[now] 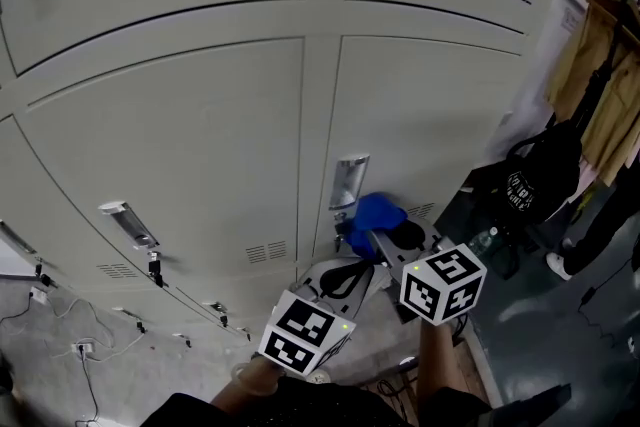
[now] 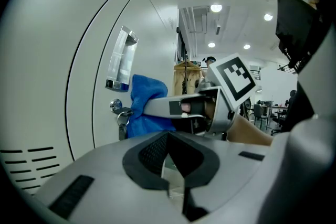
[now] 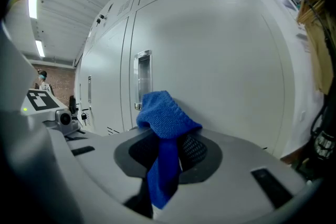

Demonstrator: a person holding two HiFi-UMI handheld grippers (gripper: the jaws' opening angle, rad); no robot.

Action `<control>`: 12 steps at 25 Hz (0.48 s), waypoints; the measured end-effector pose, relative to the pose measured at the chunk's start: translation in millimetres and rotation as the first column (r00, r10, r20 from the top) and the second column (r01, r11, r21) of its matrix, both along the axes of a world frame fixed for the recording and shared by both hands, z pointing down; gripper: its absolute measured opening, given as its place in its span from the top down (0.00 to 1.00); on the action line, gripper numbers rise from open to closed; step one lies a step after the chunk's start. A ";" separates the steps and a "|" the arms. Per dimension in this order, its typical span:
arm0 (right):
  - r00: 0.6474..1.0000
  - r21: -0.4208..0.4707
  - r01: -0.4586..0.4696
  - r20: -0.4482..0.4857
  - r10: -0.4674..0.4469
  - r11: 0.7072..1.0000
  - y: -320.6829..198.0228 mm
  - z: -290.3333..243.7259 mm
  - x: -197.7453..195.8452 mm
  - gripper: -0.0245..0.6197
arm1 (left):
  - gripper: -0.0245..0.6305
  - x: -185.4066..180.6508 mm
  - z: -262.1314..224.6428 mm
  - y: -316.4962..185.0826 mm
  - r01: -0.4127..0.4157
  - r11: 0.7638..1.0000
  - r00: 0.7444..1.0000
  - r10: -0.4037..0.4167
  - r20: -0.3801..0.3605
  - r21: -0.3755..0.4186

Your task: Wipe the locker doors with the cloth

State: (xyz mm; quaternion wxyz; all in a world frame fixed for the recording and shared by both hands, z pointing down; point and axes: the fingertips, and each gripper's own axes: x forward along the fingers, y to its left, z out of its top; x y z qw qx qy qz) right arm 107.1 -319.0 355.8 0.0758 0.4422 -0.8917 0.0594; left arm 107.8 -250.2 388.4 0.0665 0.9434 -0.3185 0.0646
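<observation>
The blue cloth (image 1: 378,213) is pressed against a grey locker door (image 1: 420,115), just below its metal handle (image 1: 349,180). My right gripper (image 1: 372,233) is shut on the cloth. In the right gripper view the cloth (image 3: 165,123) bunches above the jaws and hangs down between them, touching the door (image 3: 220,60) beside the handle (image 3: 143,73). My left gripper (image 1: 358,273) hovers just below and left of the right one, shut with nothing held. From the left gripper view (image 2: 172,165) I see the cloth (image 2: 144,105) by a key (image 2: 119,113) in the door's lock.
More locker doors (image 1: 170,135) stretch to the left, with handles (image 1: 125,220) and keys hanging in the locks. A black bag (image 1: 540,175) and beige coats (image 1: 600,85) hang at the right. Cables (image 1: 80,345) lie on the floor at lower left.
</observation>
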 end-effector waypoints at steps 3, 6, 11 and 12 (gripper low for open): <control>0.999 0.002 -0.033 -0.007 0.033 0.999 -3.3 0.6 13.7 0.83 | 0.95 4.3 0.3 -2.3 -0.009 1.000 1.000 0.009 -0.003 -0.002; 0.998 0.000 -0.066 0.005 0.066 0.998 -7.1 0.0 27.2 0.83 | 0.95 11.3 1.0 -4.1 -0.029 1.000 1.000 0.029 0.000 -0.004; 0.992 -0.004 -0.124 0.029 0.124 0.992 -14.1 -1.2 51.6 0.83 | 0.95 23.9 -0.2 -7.0 -0.058 0.998 0.998 0.058 -0.002 -0.006; 0.990 -0.006 -0.135 0.037 0.135 0.991 -15.6 -1.5 57.1 0.83 | 0.95 26.4 -0.8 -7.5 -0.063 0.998 0.998 0.063 -0.002 -0.006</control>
